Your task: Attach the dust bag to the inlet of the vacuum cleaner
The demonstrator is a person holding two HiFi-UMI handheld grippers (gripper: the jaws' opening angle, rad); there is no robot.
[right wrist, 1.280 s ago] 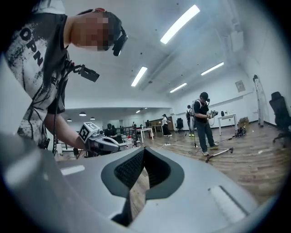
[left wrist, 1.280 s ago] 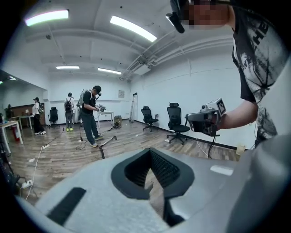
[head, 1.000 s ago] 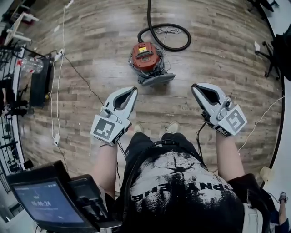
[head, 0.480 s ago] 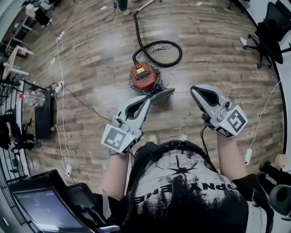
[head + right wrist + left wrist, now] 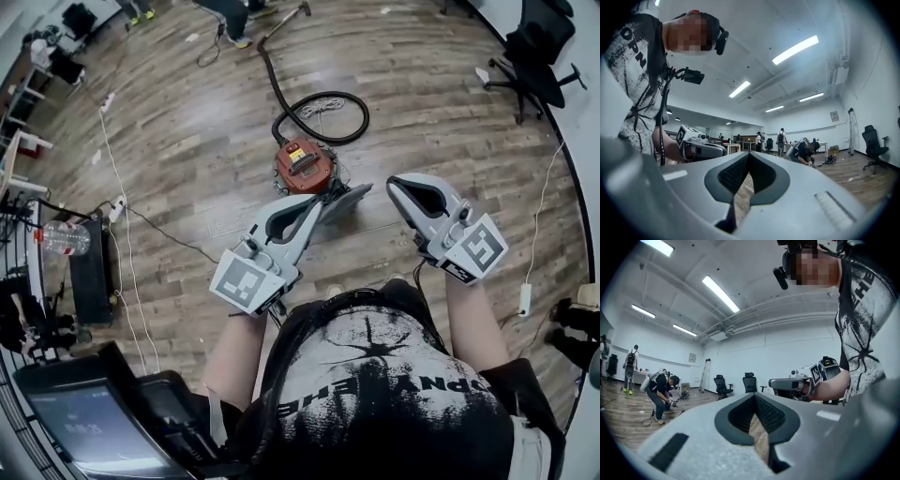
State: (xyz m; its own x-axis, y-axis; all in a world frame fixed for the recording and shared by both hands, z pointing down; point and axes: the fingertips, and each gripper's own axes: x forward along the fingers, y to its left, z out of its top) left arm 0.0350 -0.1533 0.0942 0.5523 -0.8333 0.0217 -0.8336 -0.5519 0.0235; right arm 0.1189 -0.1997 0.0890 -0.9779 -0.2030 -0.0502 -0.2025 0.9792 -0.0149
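Note:
The red canister vacuum cleaner [image 5: 302, 167] stands on the wood floor ahead of me, its black hose [image 5: 323, 108] curling away behind it. A flat grey part [image 5: 349, 198] lies against its near right side; I cannot tell what it is. No dust bag shows clearly. My left gripper [image 5: 314, 203] is held level in the air, its tip overlapping the vacuum's near edge in the head view, shut and empty. My right gripper [image 5: 396, 184] hovers to the vacuum's right, also shut and empty. Each gripper view shows closed jaws: left gripper [image 5: 754, 397], right gripper [image 5: 749, 157].
A black office chair [image 5: 525, 52] stands far right. At the left are a water bottle [image 5: 64, 238], a black box [image 5: 91, 272] and white cables [image 5: 117, 216]. A tablet [image 5: 80, 422] sits at the lower left. A crouching person [image 5: 661, 391] works in the background.
Both grippers have risen. The left one swung right until its tip overlaps the vacuum. The right one shifted only slightly. The vacuum now appears lower and closer in the head view.

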